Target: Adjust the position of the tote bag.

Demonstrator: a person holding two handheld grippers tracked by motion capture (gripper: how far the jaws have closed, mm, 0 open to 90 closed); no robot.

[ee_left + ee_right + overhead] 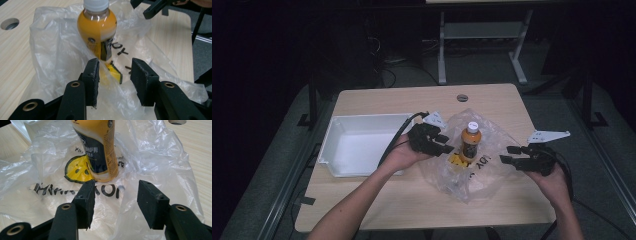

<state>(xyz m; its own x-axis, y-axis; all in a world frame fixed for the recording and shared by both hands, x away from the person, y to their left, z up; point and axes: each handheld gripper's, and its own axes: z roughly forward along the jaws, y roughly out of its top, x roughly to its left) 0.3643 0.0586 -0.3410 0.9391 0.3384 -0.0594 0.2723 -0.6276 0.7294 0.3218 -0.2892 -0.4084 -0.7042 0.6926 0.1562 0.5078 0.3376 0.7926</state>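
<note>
The left gripper (443, 142) stands with its jaws apart and nothing pressed between the pads; in the left gripper view a fold of the clear plastic bag (57, 65) lies close by the left-hand pad (93, 80), loose rather than pinched as far as can be told. The right gripper (508, 154) is likewise released, its pads (86, 202) hovering over the film with bare air between them.

Between the two grippers stands an orange drink bottle (471, 140), upright with a white cap (472, 126), in the middle of the crumpled bag on the wooden table (377, 192). A white tray (332, 132) sits to the left of the person's left hand, apart from the bag.

The bottle looks full, so fairly heavy for its size, stiff-walled and smooth (its glossy label would probably slip under a weak squeeze). Its straight body below the shoulder seems the best place to clamp, square across the widest part. The bag is the opposite: near weightless, limp and slick, likely to slide out unless a bunched fold or the rim is pinched firmly. Tugging the film while the bottle stands on it could tip it over.
</note>
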